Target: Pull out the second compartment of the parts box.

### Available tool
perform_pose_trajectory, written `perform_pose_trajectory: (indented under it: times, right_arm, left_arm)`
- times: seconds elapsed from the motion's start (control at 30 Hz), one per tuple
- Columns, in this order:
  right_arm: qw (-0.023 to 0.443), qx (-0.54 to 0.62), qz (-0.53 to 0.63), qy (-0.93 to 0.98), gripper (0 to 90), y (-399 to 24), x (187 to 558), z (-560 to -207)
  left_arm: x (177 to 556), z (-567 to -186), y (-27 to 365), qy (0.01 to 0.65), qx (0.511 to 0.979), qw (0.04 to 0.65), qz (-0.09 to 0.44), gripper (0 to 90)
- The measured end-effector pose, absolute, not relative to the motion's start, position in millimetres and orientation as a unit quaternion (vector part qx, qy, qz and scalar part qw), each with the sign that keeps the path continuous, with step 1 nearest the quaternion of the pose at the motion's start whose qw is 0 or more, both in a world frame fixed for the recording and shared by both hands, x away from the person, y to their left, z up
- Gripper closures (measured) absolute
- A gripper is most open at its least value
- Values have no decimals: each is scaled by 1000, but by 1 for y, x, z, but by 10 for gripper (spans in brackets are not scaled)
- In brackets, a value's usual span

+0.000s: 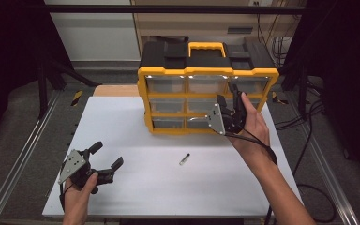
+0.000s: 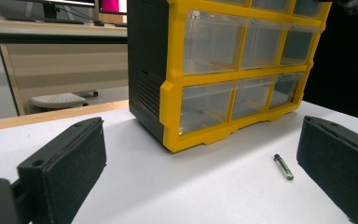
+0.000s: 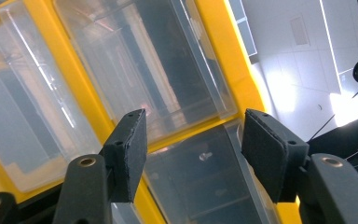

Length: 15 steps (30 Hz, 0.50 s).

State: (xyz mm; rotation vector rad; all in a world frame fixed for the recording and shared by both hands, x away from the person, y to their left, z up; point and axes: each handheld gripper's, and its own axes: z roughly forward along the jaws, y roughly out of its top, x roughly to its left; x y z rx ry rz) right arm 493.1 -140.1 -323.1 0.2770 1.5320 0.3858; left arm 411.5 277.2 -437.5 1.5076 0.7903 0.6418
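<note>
Organizer (image 1: 206, 77): clear drawers, contents unclear.
Vial (image 1: 184, 159): lies before organizer.
Right gripper (image 1: 229, 101): agape at organizer's right drawers.
Left gripper (image 1: 107, 154): agape, well off.

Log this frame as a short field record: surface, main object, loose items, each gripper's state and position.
surface: white table top
main object: yellow and black drawer organizer, clear drawers, standing upright at the far side of the table
loose item: small vial, lying flat on the table in front of the organizer, untouched
left gripper: open, empty, low over the near left of the table, aimed toward the organizer
right gripper: open, empty, raised at the organizer's right-hand drawers
</note>
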Motion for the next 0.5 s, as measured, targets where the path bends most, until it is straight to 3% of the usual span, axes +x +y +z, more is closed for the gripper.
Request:
perform_pose_trajectory:
  times: [0.5]
  right_arm:
    - [709, 114, 145, 680, 511, -138, 501, -326]
  left_arm:
    - [412, -438, 277, 341, 657, 613, 277, 13]
